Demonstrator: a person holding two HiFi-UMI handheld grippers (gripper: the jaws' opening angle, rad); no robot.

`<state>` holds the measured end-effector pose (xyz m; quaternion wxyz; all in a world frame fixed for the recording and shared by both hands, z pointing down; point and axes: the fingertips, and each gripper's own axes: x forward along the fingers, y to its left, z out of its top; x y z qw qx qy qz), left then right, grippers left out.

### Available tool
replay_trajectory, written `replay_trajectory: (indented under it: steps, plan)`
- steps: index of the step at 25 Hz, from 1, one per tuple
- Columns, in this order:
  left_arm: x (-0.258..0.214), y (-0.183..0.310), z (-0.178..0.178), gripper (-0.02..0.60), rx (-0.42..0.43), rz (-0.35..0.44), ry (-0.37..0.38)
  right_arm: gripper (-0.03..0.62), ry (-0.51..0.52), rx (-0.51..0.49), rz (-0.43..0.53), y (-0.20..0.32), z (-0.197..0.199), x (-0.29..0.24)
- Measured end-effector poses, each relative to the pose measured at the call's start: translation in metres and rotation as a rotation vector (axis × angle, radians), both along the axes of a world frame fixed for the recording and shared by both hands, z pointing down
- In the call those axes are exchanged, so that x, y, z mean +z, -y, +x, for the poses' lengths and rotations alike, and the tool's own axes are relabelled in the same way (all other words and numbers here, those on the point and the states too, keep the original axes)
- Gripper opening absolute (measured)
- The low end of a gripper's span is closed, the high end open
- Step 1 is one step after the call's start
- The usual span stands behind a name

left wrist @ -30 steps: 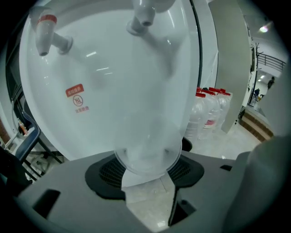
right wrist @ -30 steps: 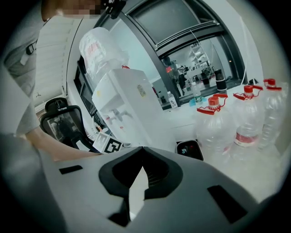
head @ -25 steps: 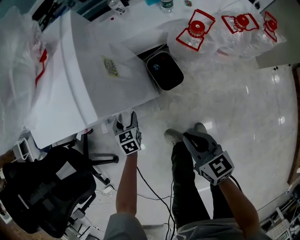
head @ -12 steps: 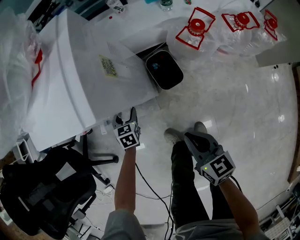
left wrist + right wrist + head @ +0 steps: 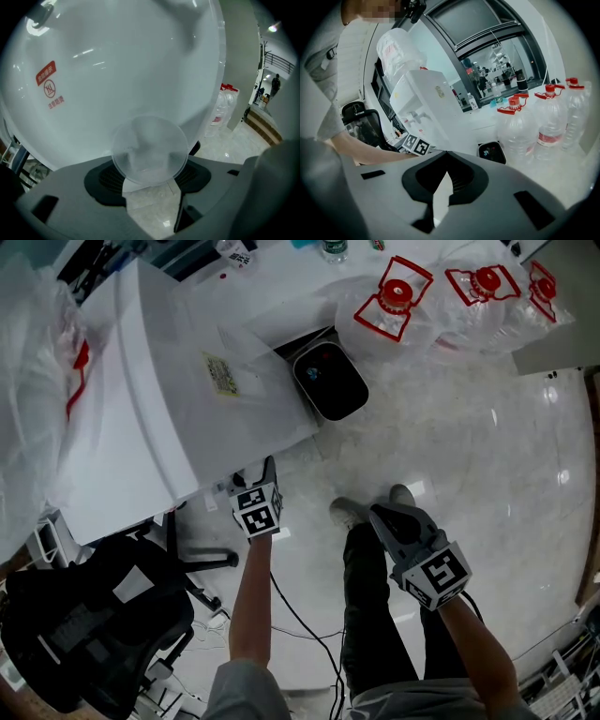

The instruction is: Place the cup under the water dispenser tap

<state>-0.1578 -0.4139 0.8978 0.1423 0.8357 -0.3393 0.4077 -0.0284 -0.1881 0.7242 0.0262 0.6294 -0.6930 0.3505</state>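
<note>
**A:** Where is the cup right now?

**B:** The clear plastic cup (image 5: 149, 149) is grasped at its sides by the left claw (image 5: 253, 480). It fills the middle of the left gripper view, close in front of the white water dispenser (image 5: 117, 61). In the head view that claw sits at centre frame, just below the dispenser's lower edge.

**A:** And the other hand?

**B:** The right claw (image 5: 382, 515) is clenched on nothing. It hangs right of centre over the floor, well apart from the dispenser.

**A:** So what does this step ask for?

**B:** I'd call it the approach. The taps (image 5: 417, 114) show only small, left of centre in the right gripper view, and the left gripper view shows no tap plainly. The cup's round end faces that camera, so I cannot tell whether it is upright.

**A:** Advice, then?

**B:**
- Find 1 tap first, then bring the cup in beneath it with its mouth up.
- Grip lightly, because thin plastic like this probably buckles.
- Let go only once the base rests flat
</note>
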Motion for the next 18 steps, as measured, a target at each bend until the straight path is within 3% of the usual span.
replay_trajectory:
  steps: [12, 18]
  plan:
    - [0.008, -0.007, -0.005, 0.321, -0.019, -0.014, 0.011, 0.011, 0.013, 0.014, -0.018, -0.005, 0.003, 0.005]
    - [0.0, -0.029, -0.011, 0.324, -0.013, -0.07, 0.029, 0.011, 0.025, 0.009, -0.011, -0.007, 0.0, -0.004]
